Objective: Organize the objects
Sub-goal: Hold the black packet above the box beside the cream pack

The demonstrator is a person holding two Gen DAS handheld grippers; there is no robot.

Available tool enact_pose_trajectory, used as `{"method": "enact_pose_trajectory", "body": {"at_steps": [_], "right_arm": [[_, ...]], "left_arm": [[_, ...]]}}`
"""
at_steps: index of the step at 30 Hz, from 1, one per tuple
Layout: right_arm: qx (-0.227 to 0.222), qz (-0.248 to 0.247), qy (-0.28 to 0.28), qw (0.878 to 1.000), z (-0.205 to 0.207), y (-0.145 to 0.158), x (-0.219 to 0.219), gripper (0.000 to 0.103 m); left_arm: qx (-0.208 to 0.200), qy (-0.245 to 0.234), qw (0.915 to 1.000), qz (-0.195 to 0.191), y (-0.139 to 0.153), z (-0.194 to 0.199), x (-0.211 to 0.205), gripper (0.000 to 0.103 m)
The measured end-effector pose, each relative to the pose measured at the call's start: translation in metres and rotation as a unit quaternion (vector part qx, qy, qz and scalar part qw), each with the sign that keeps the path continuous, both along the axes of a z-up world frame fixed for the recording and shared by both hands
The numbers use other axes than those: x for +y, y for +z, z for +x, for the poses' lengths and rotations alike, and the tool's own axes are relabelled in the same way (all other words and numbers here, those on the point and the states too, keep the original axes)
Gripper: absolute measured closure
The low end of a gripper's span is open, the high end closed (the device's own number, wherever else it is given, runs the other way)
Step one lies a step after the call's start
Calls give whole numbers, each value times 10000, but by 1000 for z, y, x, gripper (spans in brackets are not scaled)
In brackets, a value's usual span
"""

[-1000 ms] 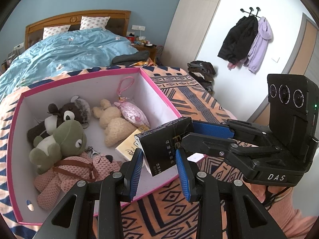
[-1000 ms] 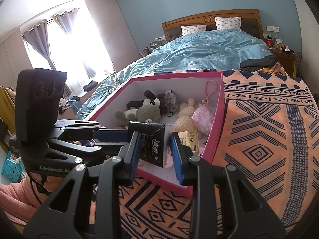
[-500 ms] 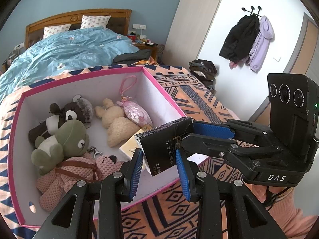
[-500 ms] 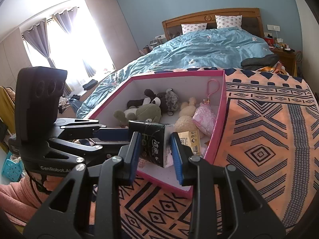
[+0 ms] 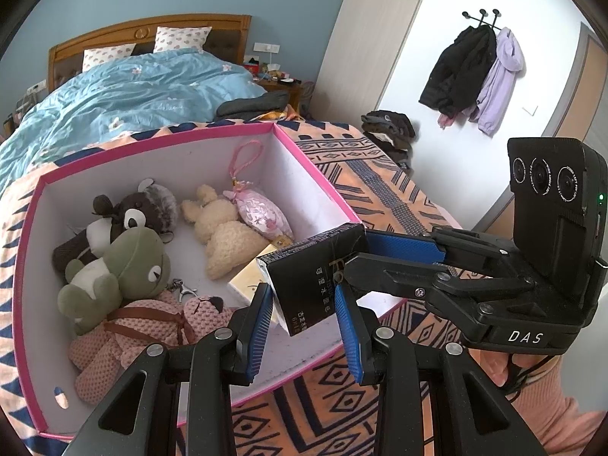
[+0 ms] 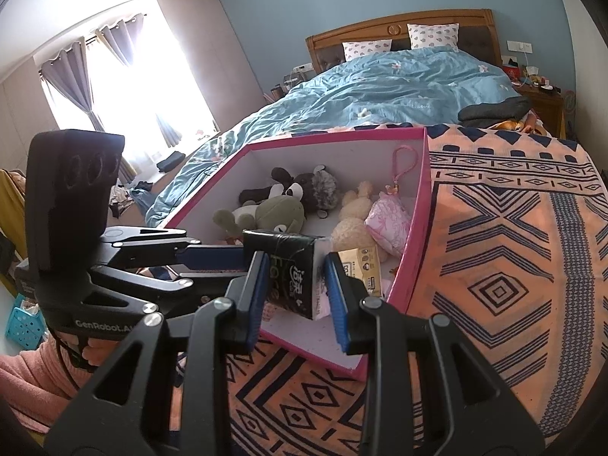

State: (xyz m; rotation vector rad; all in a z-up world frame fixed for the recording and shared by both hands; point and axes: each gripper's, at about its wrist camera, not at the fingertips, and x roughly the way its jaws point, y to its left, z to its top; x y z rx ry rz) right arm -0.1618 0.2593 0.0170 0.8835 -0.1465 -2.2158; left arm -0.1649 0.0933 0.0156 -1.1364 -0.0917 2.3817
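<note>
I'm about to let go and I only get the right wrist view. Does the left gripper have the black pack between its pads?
Observer: Yes. In the left wrist view the black pack sits between the left gripper's blue pads, and both appear to touch it.
Operator: What lies below it in the box, near side?
Observer: A pink knitted plush fills the near corner of the pink box, partly under a green frog plush.
Operator: How does my gripper look from there?
Observer: The right gripper meets the pack's right end. I cannot tell whether it is clamped.
</note>
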Motion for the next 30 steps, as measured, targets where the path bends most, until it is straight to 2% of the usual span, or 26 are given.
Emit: {"method": "enact_pose_trajectory", "body": {"at_steps": [30], "right_arm": [[-92, 56, -5, 9999, -9, -7, -2, 69]], "left_arm": [[-124, 34, 9999, -51, -8, -10, 0, 70]]}}
